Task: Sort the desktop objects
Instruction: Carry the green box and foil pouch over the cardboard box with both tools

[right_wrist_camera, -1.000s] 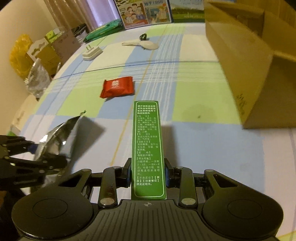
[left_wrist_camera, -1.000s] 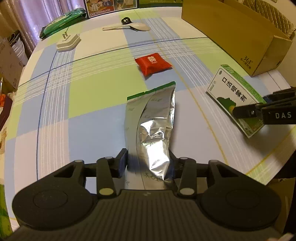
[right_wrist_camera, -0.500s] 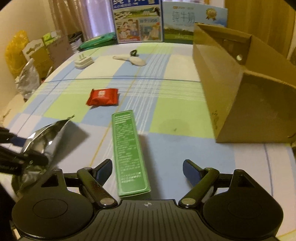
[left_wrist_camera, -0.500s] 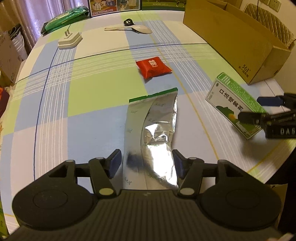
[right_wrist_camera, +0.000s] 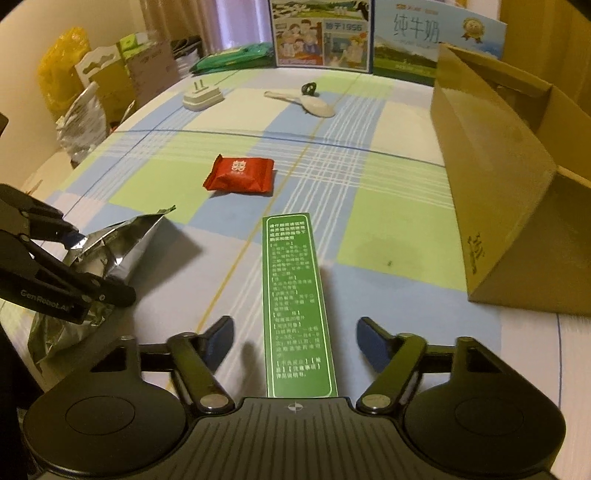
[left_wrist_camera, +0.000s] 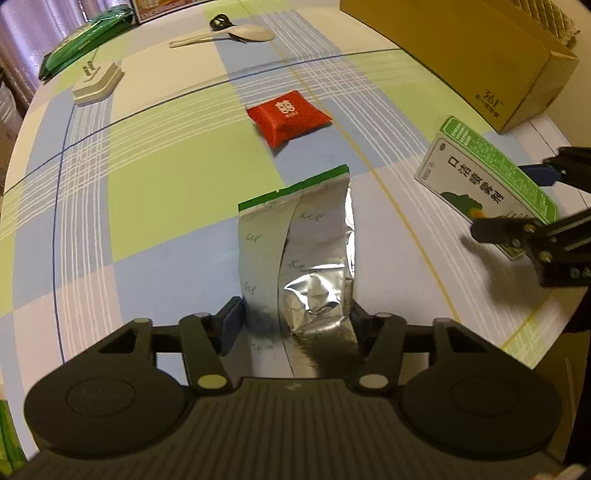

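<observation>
A round table in a checked cloth of blue, green and cream is filling the room under dim, warm light. Purple curtains are hanging behind it, beside a cream wall. Bags and cartons are crowding the floor at the left, and a quilted chair back is showing at the far right

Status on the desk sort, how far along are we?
Done: nothing looks sorted yet; the cardboard box shows no contents from these views.
In hand: the left tool straddles the foil pouch and the right tool straddles the green carton, both open, neither gripping.
Left: those two, plus the red packet, spoon and plug adapter.
</observation>
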`<state>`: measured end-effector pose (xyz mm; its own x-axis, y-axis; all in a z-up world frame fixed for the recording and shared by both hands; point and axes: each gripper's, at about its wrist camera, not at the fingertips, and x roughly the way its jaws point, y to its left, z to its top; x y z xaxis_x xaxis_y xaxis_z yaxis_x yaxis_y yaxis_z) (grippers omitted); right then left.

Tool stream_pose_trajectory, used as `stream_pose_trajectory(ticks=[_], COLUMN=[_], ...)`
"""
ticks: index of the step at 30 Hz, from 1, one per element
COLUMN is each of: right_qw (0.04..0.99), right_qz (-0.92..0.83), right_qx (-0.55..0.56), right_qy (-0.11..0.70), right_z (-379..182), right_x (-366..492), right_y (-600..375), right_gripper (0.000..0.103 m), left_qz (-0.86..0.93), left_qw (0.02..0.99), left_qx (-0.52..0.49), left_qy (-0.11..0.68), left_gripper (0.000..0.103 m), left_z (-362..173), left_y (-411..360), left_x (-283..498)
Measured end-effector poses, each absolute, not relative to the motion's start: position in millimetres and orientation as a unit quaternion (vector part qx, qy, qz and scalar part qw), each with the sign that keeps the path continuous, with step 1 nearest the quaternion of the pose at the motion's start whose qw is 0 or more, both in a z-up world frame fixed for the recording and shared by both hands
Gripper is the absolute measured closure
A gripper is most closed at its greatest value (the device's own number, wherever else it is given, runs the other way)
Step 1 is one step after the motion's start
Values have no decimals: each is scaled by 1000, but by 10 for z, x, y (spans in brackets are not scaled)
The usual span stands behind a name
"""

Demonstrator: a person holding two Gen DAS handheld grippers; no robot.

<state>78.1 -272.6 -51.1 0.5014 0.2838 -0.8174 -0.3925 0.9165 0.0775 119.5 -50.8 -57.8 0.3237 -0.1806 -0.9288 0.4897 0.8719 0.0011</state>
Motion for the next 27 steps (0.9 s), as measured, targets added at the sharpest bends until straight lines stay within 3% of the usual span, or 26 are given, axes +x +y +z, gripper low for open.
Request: stream_pose_trajectory(ticks=[6,10,27], right_qw=[848,841,867], right_qz=[219,214,197], right_qx=[-80,-103,-64], right_qy=[477,487,453], right_z=[-554,-598,-270], right_x=[899,927,713], right_y=[-2652,-2615,-2668], right_gripper=[53,75,75], left_qz=[-220,-226,-241], left_qw=[798,797,809], left_qx=[150,139,103], left_qy=[541,543,526], left_gripper=[64,65,66], left_z=[-528,-487,-51], left_y=[-498,-473,-429], left_x=[1160,1142,1103])
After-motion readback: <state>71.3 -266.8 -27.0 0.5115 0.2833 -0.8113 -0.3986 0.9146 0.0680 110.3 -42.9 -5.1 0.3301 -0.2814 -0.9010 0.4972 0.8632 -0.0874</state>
